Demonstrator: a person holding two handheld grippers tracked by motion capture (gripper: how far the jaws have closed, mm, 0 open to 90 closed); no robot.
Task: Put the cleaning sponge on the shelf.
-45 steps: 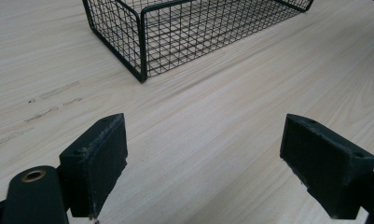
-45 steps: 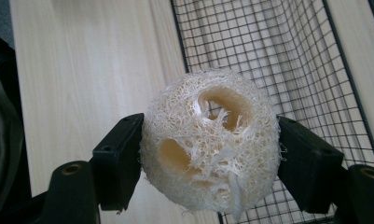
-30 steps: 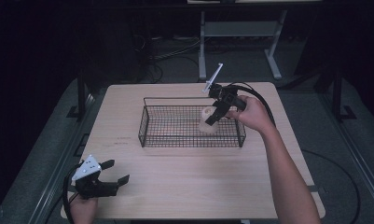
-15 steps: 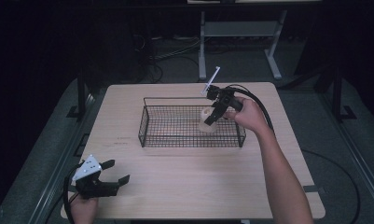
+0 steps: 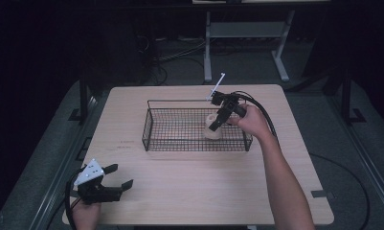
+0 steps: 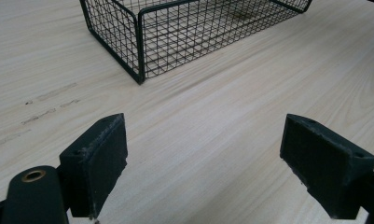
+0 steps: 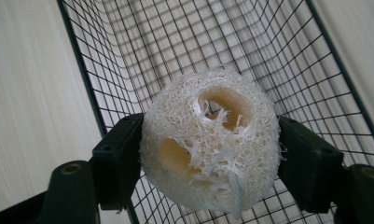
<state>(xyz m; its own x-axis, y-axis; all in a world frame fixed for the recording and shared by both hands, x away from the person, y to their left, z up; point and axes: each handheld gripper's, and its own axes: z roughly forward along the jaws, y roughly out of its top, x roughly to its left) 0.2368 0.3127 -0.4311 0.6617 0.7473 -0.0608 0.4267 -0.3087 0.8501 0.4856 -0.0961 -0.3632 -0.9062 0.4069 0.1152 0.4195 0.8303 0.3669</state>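
Here we see the left gripper point(image 5: 114, 184) resting low on the wooden table point(image 5: 189, 191), its jaws spread wide apart with nothing between them, well away from the wire basket point(image 5: 153, 129) that lies ahead of it. Farther right, the right gripper point(image 5: 217, 122) is clamped on a loofah sponge point(image 7: 208, 140), which sits squeezed between both pads, above the basket's mesh floor at the end nearer that hand.

We judge the main risk to be a snag. The sponge's rough open fibres could catch on the wire mesh or on a pad as the jaws part, so it might drag out with the gripper instead of dropping. Let go too high, so light a piece might also bounce or roll against the basket wall.

The sponge looks pale cream, round in section, a coarse fibrous web with two hollow channels showing at its end.
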